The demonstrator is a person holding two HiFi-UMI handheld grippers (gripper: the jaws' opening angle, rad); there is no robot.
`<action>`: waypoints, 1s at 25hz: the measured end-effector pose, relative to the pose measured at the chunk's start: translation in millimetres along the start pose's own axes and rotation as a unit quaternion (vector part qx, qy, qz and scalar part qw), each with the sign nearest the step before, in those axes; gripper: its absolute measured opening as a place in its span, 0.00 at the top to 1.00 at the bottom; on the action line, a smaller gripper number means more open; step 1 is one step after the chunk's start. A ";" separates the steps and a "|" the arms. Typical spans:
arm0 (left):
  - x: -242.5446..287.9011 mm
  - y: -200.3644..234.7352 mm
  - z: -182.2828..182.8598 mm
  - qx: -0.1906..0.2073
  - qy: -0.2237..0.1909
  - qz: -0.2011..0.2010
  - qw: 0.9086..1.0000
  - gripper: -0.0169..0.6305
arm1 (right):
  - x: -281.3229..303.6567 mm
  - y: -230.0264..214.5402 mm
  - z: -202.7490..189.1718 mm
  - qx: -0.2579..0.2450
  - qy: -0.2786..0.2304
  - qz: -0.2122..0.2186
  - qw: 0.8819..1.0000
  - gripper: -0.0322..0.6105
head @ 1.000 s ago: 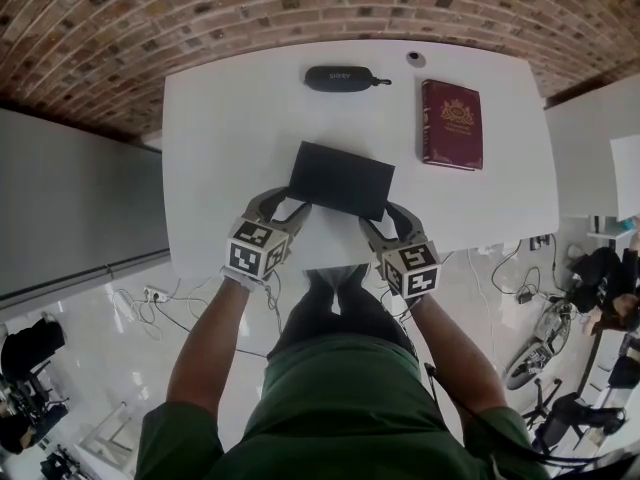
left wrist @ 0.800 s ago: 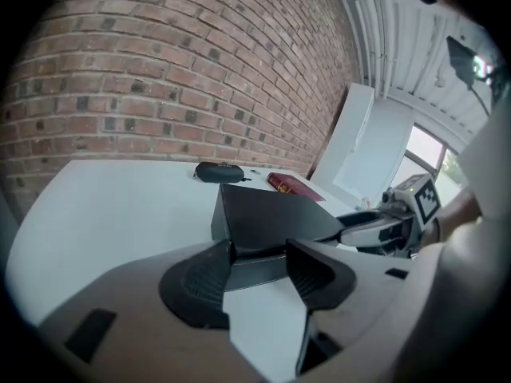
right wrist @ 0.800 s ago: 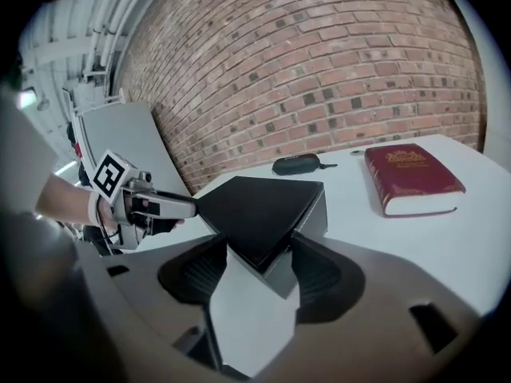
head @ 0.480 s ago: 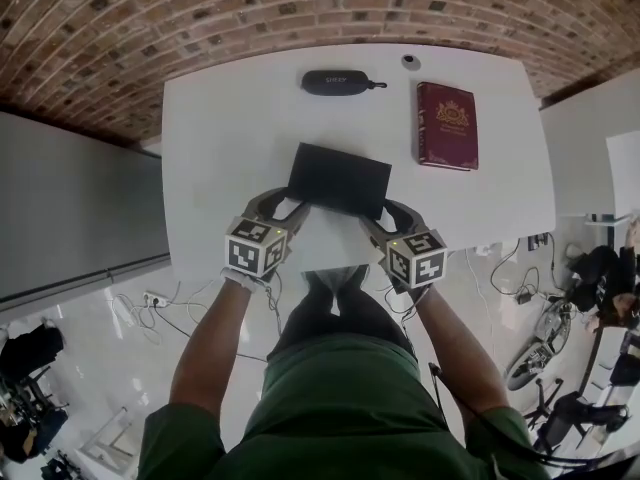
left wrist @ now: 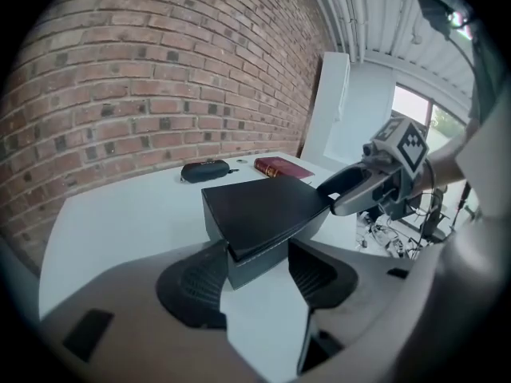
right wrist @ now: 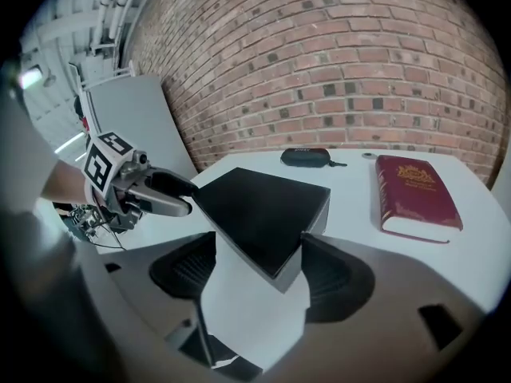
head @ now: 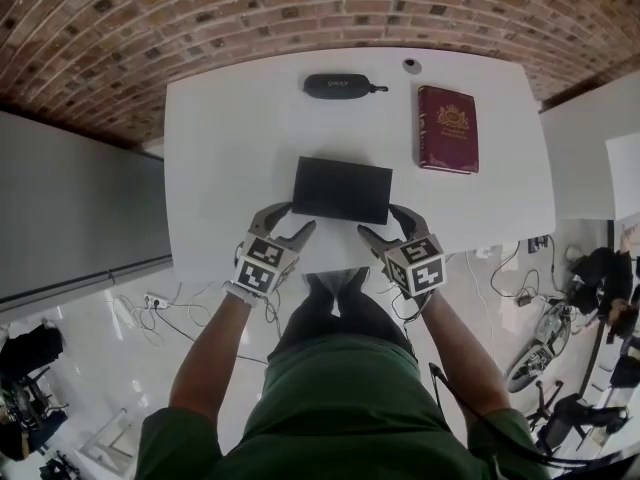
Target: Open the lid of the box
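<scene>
Flanking the near corners of the black box (head: 342,190) at the near middle of the white table (head: 230,128), the left gripper (head: 297,218) and the right gripper (head: 381,220), whose jaws have just been opening, both gape without pinching it, and the lid looks not yet lifted.

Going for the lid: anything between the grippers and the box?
Nothing visible. Left gripper and right gripper are open, a near corner of the box between each one's fingers; the right's have just been opening.

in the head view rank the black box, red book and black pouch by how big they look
1. black box, a little bigger than the book
2. red book
3. black pouch, clearly smallest
</scene>
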State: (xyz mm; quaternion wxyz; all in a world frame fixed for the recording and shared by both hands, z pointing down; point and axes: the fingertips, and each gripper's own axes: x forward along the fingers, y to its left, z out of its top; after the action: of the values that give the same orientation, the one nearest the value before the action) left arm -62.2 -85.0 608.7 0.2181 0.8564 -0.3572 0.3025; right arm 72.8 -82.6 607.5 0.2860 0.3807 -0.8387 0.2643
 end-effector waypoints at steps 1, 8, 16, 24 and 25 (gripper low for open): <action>-1.2 0.1 1.8 0.002 -0.003 0.002 1.000 0.62 | -0.8 3.0 1.0 -0.006 0.000 0.002 1.000 0.43; -6.4 -5.0 10.8 -0.003 -0.023 0.001 1.000 0.59 | -10.5 10.5 16.1 0.002 -0.040 0.012 0.999 0.44; -8.7 -35.4 52.9 0.006 -0.089 -0.026 0.996 0.67 | -20.2 48.1 47.0 -0.046 -0.092 0.041 0.994 0.57; 8.4 0.3 17.0 0.044 -0.030 0.013 0.998 0.47 | -12.4 -10.0 1.2 -0.057 -0.053 -0.029 0.997 0.37; 13.1 1.0 14.4 0.047 -0.024 0.012 0.999 0.46 | -10.1 -12.9 -2.7 -0.055 -0.053 -0.030 0.997 0.35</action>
State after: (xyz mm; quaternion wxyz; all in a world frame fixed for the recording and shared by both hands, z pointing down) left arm -50.4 -100.4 607.3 0.1653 0.8681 -0.3582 0.3012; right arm 89.3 -83.2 605.4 0.2697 0.4024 -0.8543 0.1883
